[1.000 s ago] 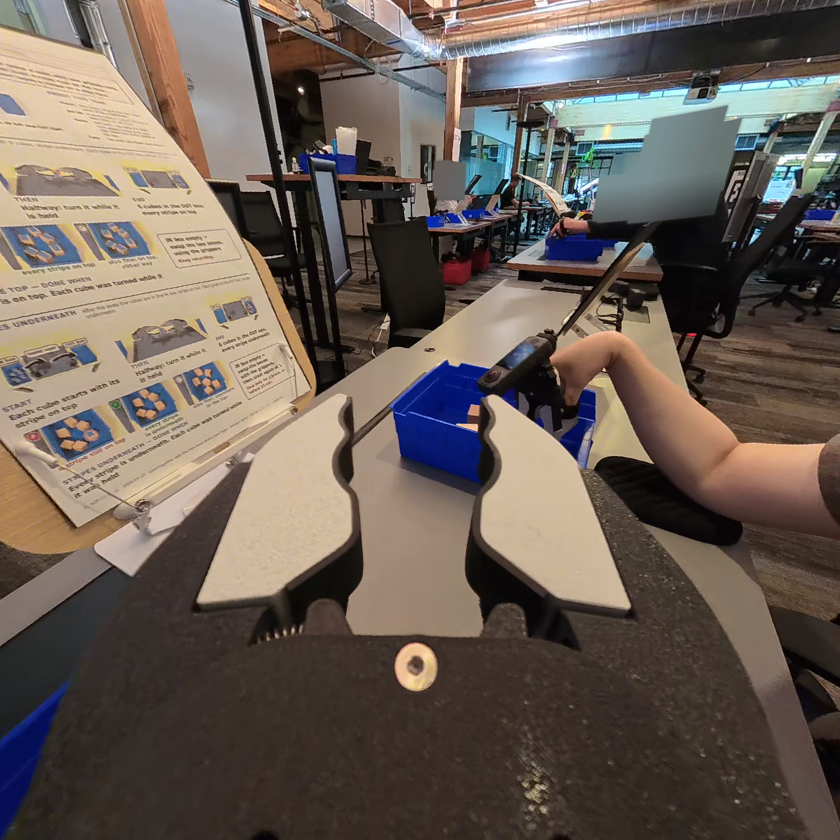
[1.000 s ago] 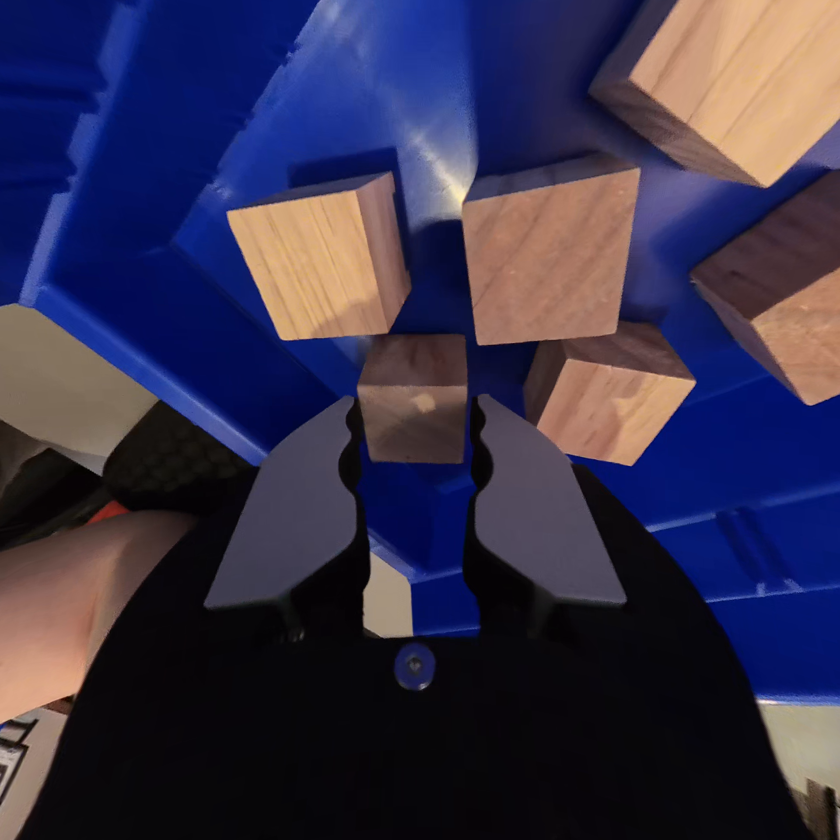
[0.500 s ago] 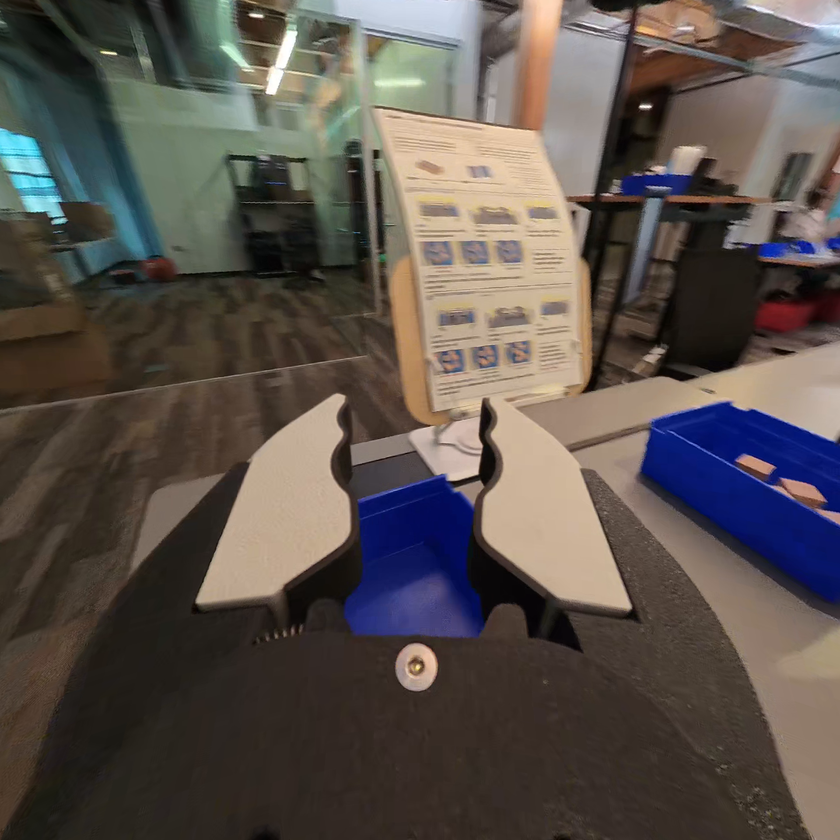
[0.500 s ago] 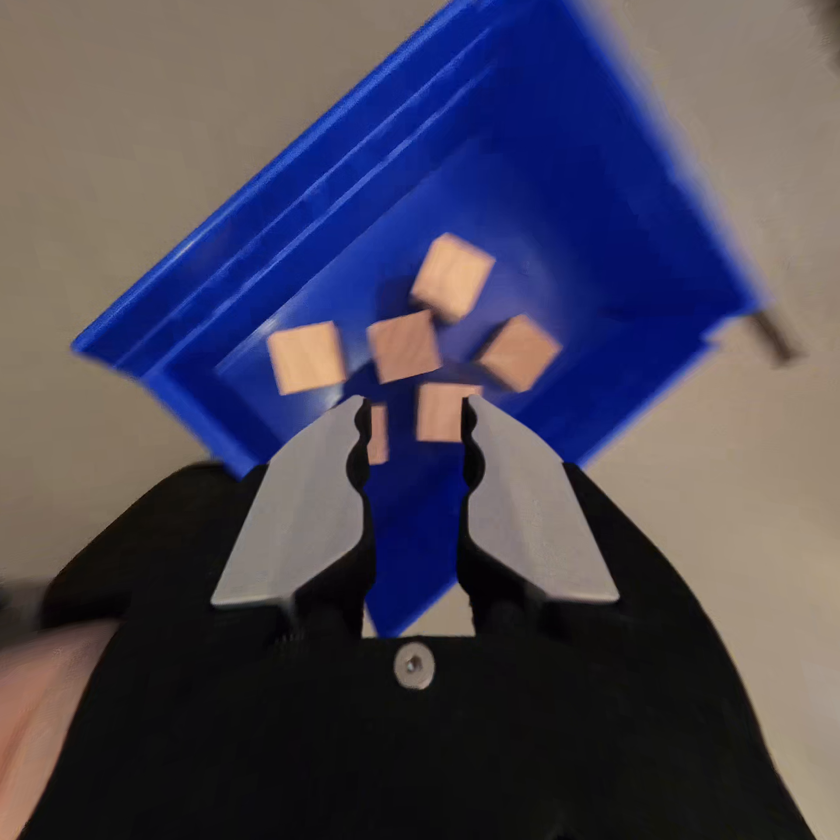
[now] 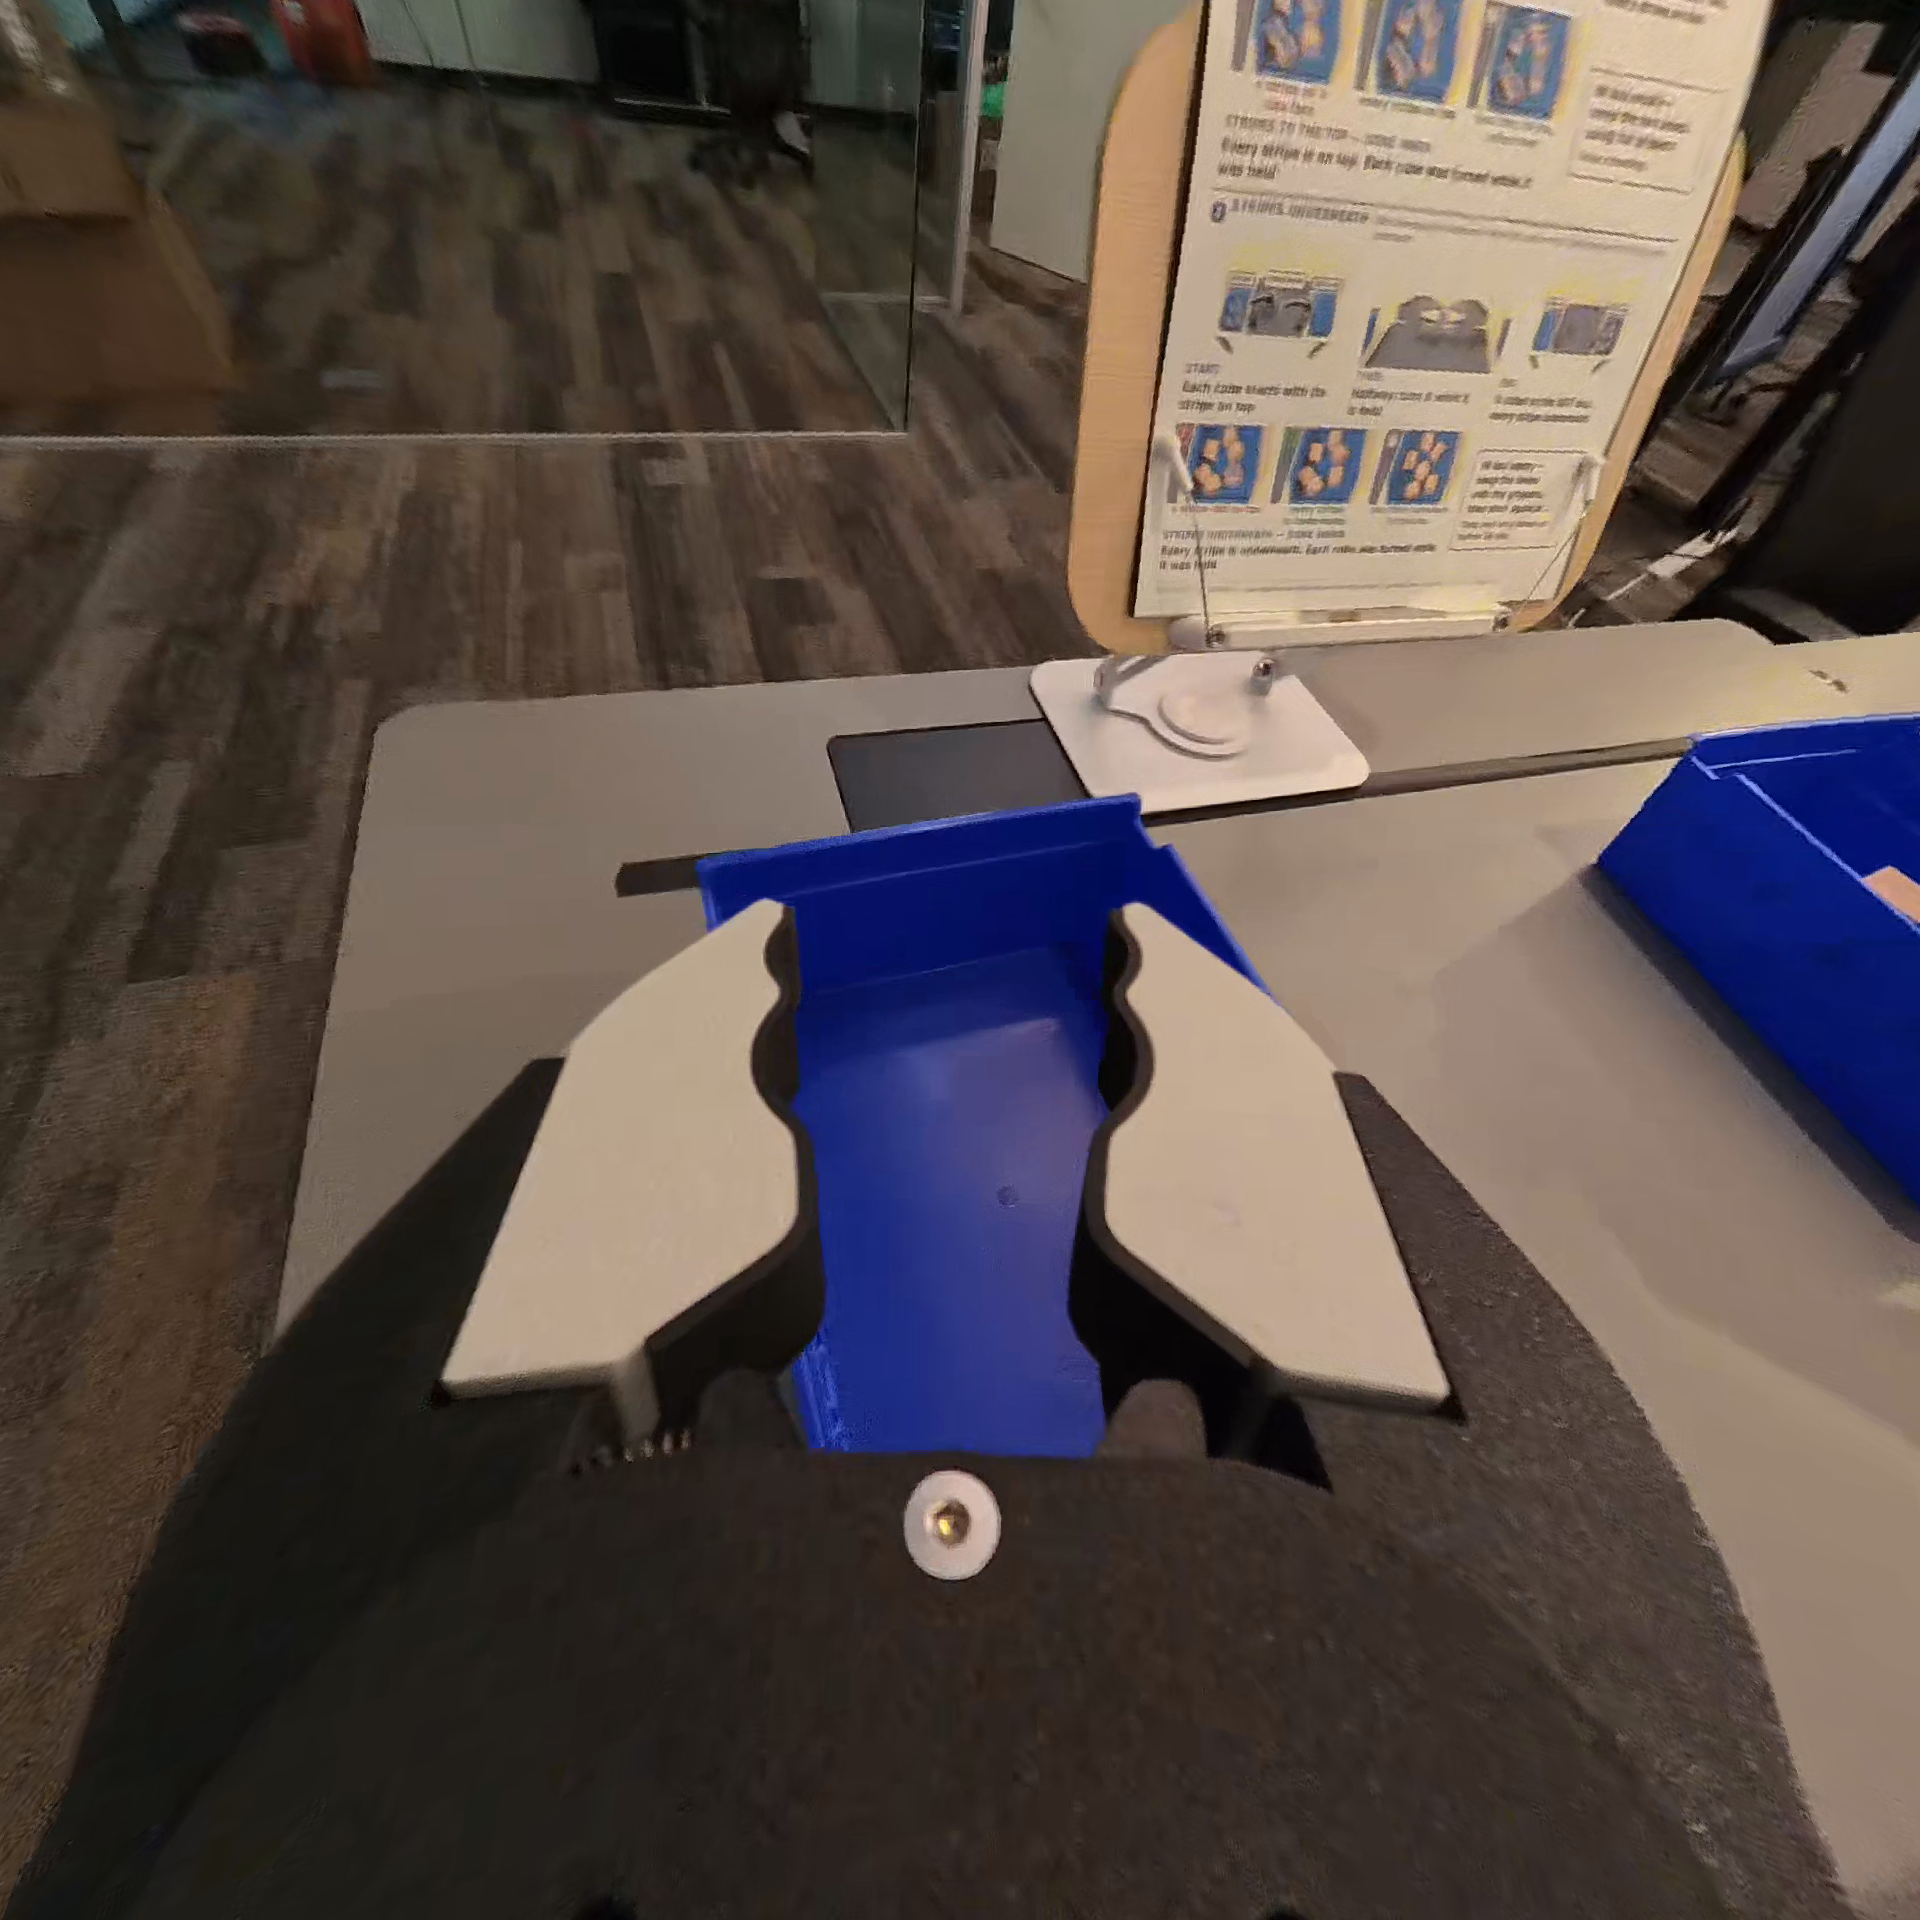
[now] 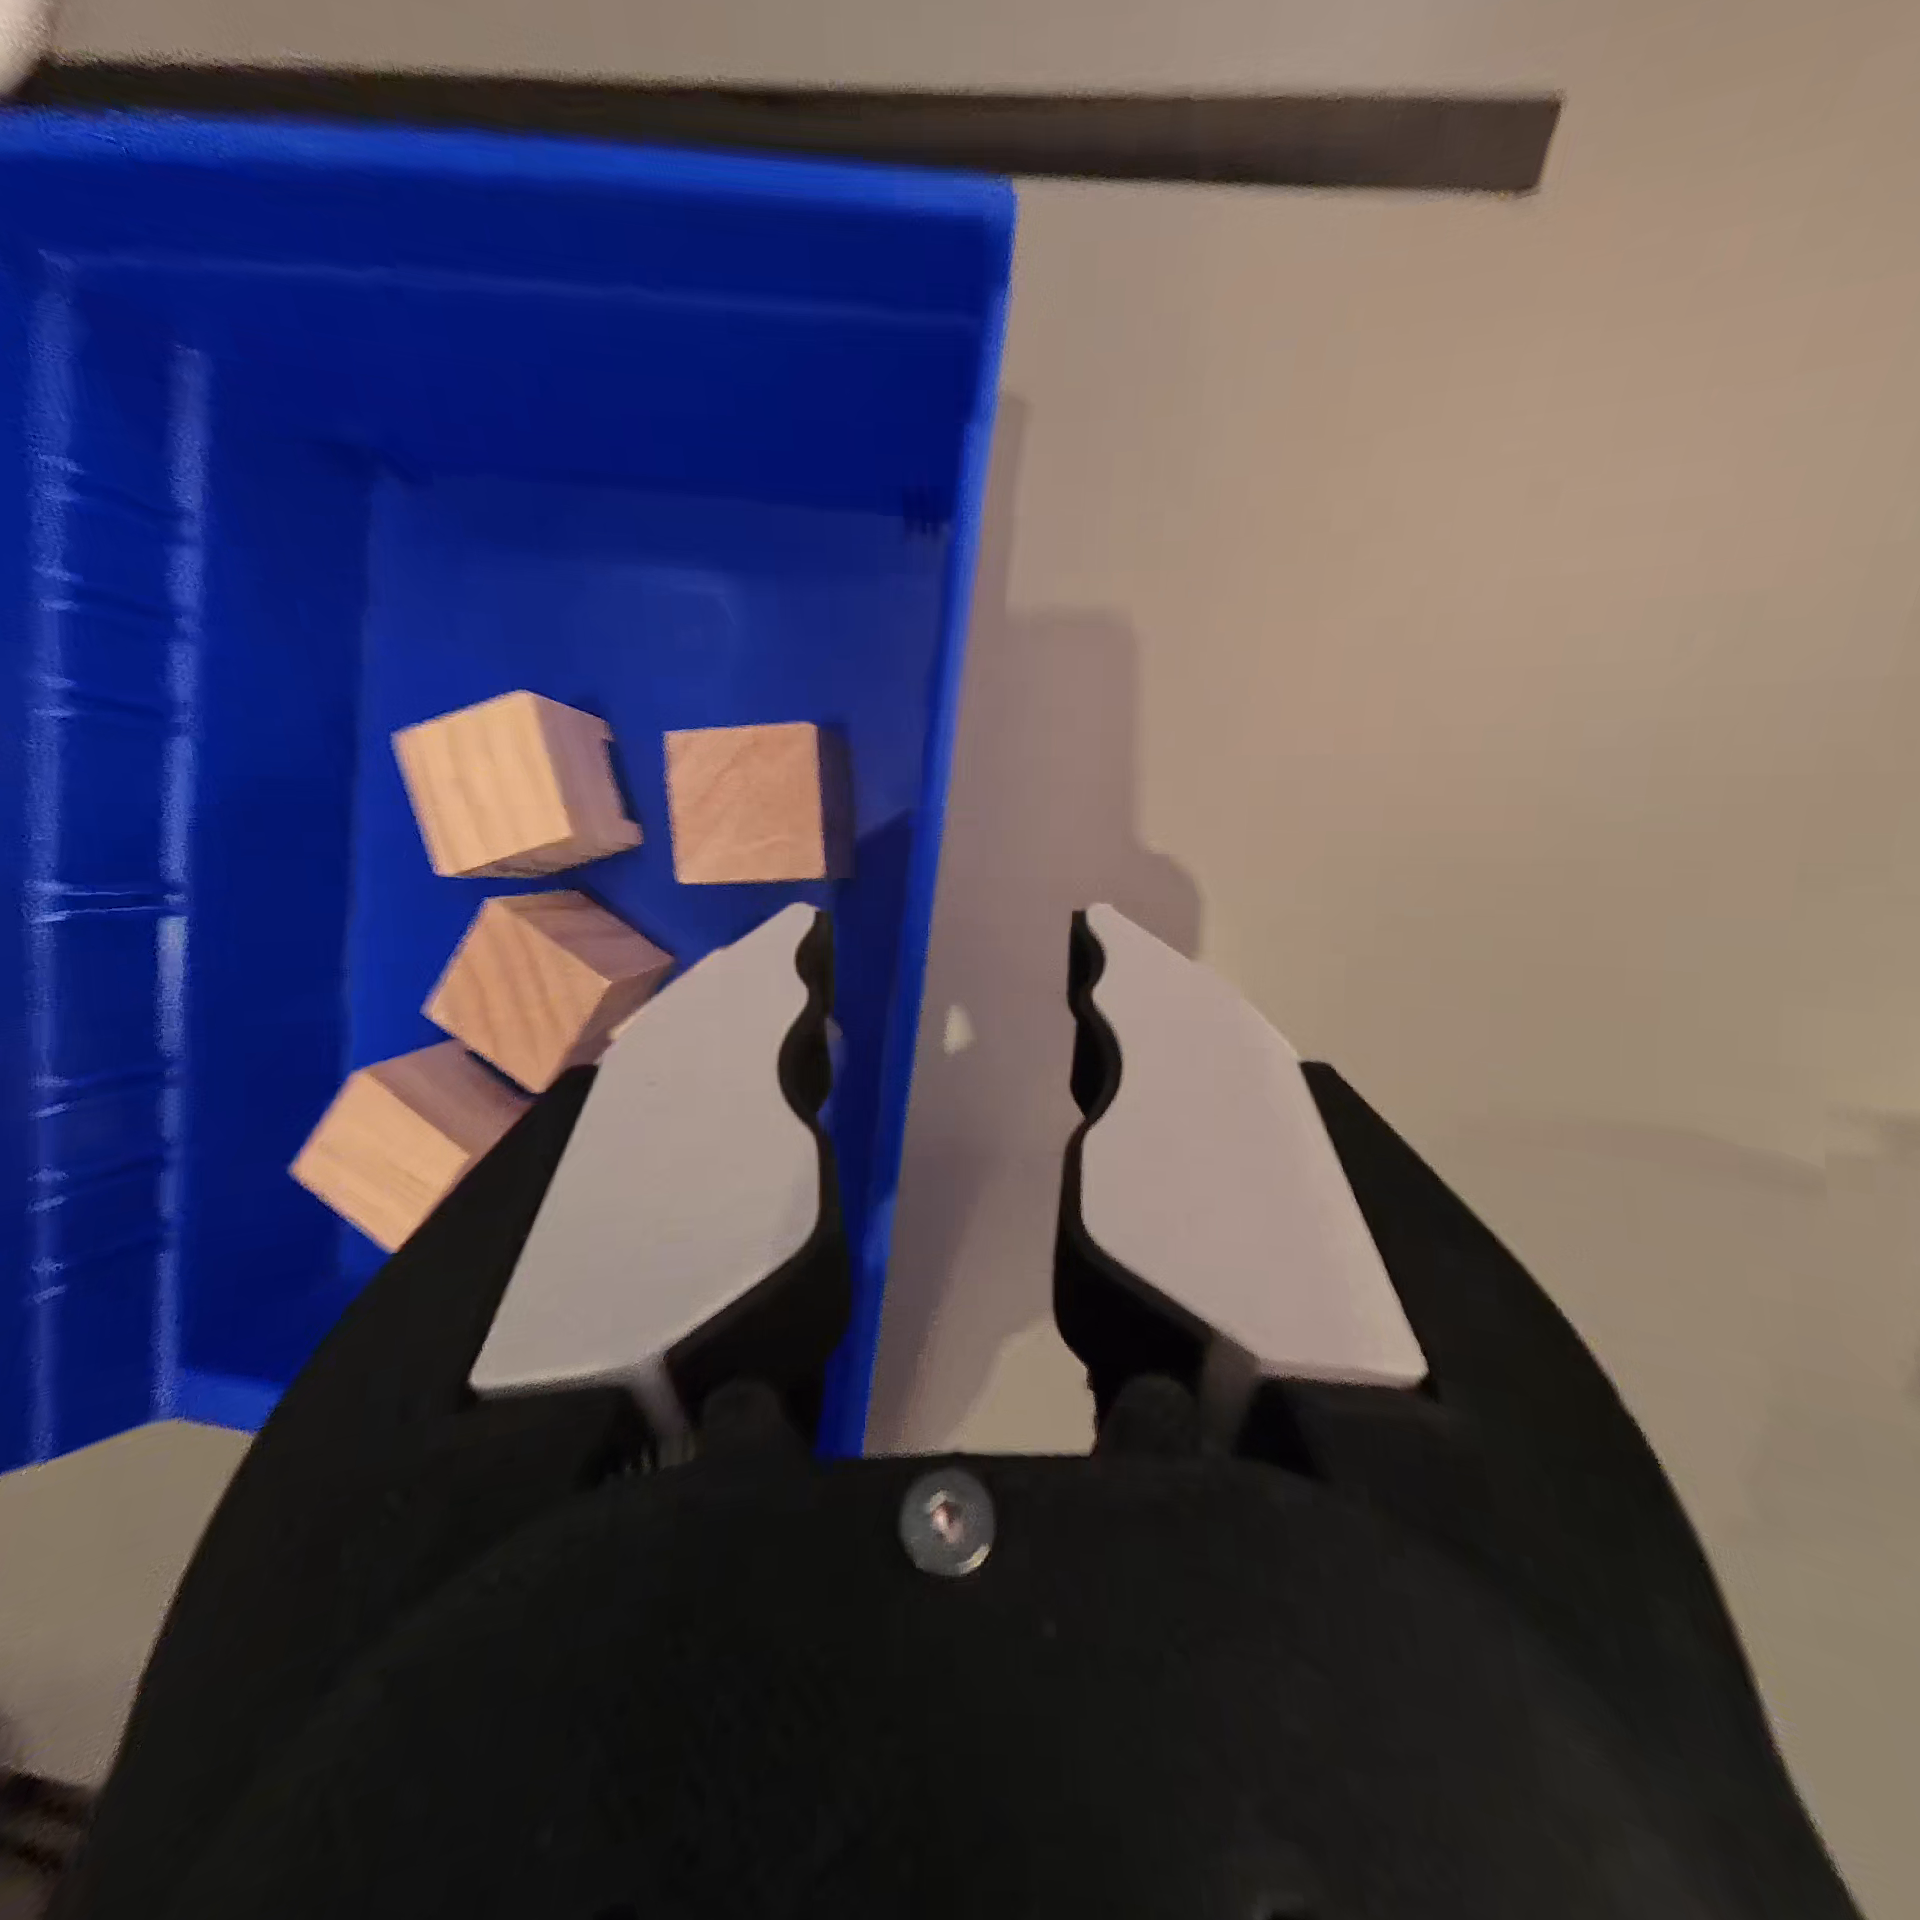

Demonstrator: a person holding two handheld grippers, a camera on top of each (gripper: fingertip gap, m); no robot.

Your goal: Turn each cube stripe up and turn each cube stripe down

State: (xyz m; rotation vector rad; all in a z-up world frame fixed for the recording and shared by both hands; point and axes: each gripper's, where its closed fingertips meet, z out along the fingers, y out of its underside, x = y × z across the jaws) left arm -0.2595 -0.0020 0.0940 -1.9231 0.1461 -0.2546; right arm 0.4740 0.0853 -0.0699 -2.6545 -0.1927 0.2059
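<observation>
The only writing is on the big white paper sheet with small blue and yellow pictures (image 5: 1423,301); it stands on a round-cornered wooden board (image 5: 1117,343) behind the grey table (image 5: 582,831); the blue plastic bins and plain wooden cubes carry no words.

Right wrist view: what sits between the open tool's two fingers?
The bin's right wall edge and bare table; the cubes lie left of the right tool.
</observation>
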